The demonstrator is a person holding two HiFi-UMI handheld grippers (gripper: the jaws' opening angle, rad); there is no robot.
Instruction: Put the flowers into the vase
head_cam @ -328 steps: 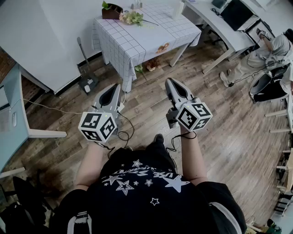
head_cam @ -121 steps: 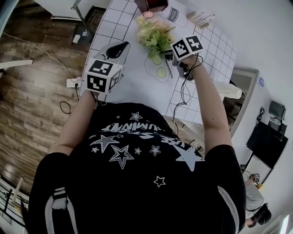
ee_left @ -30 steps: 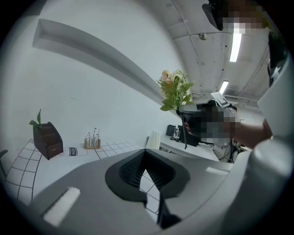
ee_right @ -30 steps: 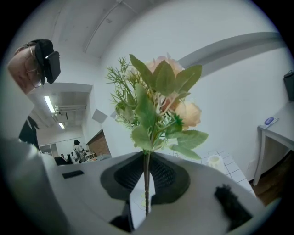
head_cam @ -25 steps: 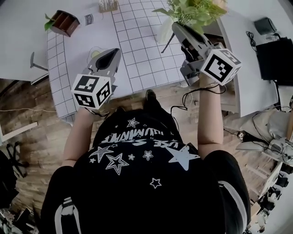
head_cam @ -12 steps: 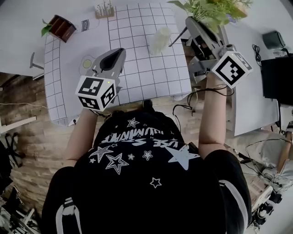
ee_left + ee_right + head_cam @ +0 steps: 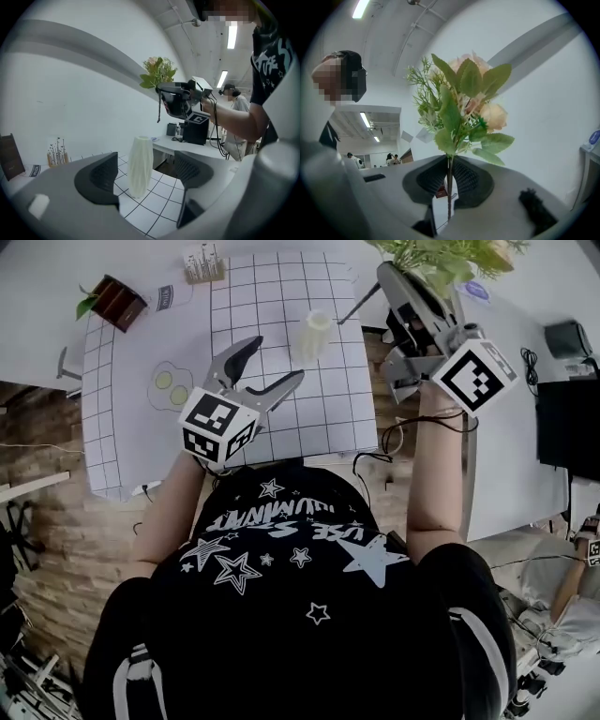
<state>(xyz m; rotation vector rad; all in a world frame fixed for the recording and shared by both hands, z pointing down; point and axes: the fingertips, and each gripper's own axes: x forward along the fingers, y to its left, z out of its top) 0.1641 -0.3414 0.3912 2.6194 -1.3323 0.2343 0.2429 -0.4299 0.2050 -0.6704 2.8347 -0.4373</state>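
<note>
A white ribbed vase [image 7: 316, 334] [image 7: 140, 165] stands upright on the grid-patterned tablecloth [image 7: 281, 296]. My left gripper [image 7: 274, 362] [image 7: 146, 174] is just short of it and points at it. Its jaws have just been opening and now stand wide, with nothing between the pads. My right gripper [image 7: 386, 270] [image 7: 449, 180] is shut on the thin stem of the flowers [image 7: 441, 254] [image 7: 461, 103]: pale peach roses with green leaves, held high to the right of the vase. The left gripper view shows that bouquet [image 7: 158, 72] above the vase.
A brown box with a plant [image 7: 114, 301], a small card stand [image 7: 202, 261] and an egg-shaped mat [image 7: 169, 382] lie on the table's left part. A second white desk [image 7: 525, 390] with a dark screen [image 7: 567, 418] stands to the right, with other people beyond it.
The left gripper's jaws went from shut to wide open, and it moved right toward the vase. The right gripper with the flowers shifted a little.
</note>
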